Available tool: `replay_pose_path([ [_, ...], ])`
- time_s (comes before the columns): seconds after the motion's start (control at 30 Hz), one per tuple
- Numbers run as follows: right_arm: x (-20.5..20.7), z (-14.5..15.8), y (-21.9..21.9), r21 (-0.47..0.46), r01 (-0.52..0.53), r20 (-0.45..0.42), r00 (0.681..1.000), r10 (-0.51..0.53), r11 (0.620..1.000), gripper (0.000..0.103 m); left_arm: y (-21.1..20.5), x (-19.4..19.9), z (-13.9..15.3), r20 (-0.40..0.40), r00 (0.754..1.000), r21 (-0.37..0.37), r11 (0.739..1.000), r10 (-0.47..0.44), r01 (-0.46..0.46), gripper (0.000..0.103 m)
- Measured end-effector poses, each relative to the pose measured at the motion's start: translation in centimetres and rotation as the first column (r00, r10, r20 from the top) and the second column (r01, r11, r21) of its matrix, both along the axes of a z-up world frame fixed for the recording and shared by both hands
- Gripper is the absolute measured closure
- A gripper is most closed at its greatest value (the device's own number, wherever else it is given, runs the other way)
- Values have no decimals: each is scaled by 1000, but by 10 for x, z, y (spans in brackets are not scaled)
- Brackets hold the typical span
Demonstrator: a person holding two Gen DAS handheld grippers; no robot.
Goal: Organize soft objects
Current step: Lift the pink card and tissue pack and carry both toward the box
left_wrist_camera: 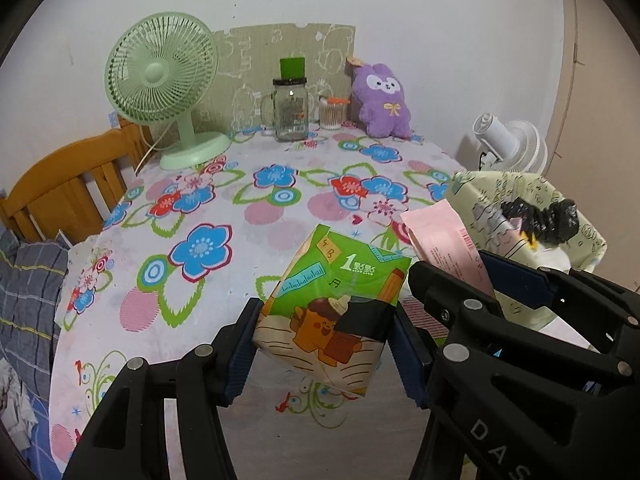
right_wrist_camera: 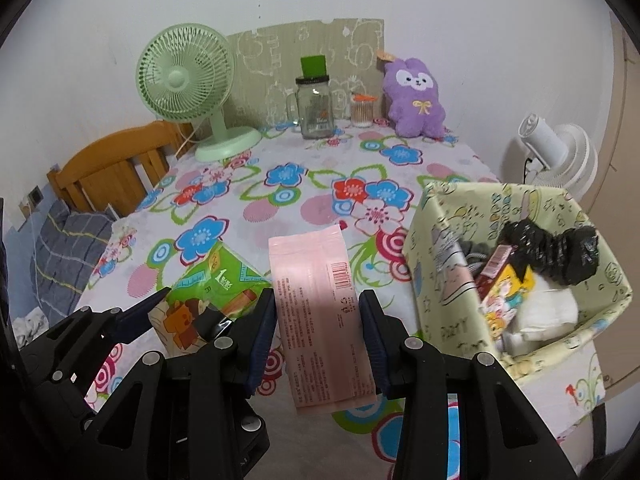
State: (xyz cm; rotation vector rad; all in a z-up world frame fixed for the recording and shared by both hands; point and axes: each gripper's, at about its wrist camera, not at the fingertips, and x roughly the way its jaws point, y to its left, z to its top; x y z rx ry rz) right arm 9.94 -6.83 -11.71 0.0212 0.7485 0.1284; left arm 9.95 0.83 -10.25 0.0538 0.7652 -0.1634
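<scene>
Gripping a tissue pack (left_wrist_camera: 332, 312) in my left tool (left_wrist_camera: 324, 344) and a pink pouch (right_wrist_camera: 320, 320) in my right tool (right_wrist_camera: 318, 336); I should lower each squarely into the bin (right_wrist_camera: 452, 320) before letting go.

The left gripper (left_wrist_camera: 324, 344) is closed on the green tissue pack (left_wrist_camera: 340, 304), both pads pressing its sides. Just right of this pack, the right gripper (right_wrist_camera: 318, 336) clamps the pink packet (right_wrist_camera: 316, 316).
</scene>
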Motion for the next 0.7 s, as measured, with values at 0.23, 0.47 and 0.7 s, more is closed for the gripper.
replay_pose_path([
  [0.23,-12,25,-12,-4,1,46,999,-1,1000,58,-12,-9,22,45,999,-8,1000,3,-2,40],
  [0.47,-21,43,-24,-5,-1,88,996,2,1000,58,-26,-18,42,88,996,-4,1000,-1,2,40],
  [0.7,-28,62,-41,-1,-7,125,992,7,1000,58,-43,-22,59,123,992,10,1000,-10,9,40],
])
